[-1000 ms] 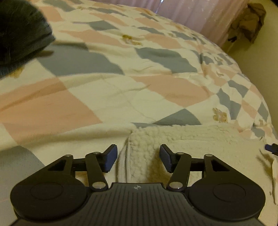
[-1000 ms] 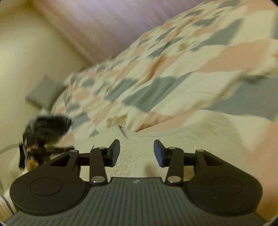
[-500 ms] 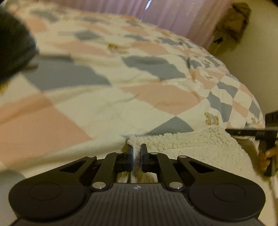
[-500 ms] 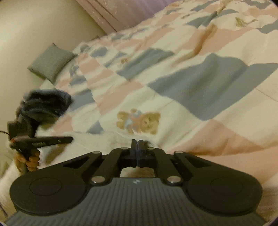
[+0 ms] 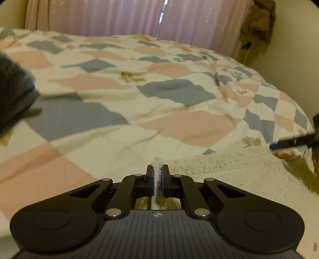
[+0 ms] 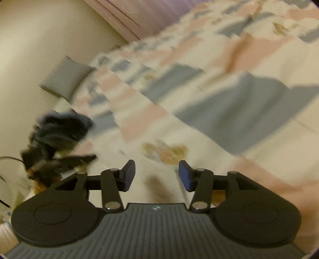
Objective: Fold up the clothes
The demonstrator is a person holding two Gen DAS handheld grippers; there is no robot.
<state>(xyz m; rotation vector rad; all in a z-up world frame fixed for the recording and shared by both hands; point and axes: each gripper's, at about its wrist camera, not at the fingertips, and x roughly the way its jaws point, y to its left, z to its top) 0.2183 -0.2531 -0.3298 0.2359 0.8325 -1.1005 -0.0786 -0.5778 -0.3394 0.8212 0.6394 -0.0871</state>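
The left gripper (image 5: pixel 157 179) has its jaws pinched on a thin edge of the cream fleecy sherpa garment (image 5: pixel 229 171), whose pile spreads from the fingertips toward three o'clock across the bed. The right gripper (image 6: pixel 157 175) has just been opening its jaws; they stand part-way apart with nothing between them, the pale cloth lying below. No readable writing shows on either tool. Beyond lies the checked quilt of pink, grey and cream patches with small bears (image 5: pixel 179 123). A dark grey fuzzy garment (image 5: pixel 14 95) sits at nine o'clock, a grey square cushion (image 6: pixel 65 79) at ten o'clock in the right view, and pink pleated curtains (image 5: pixel 119 18) hang farthest off.
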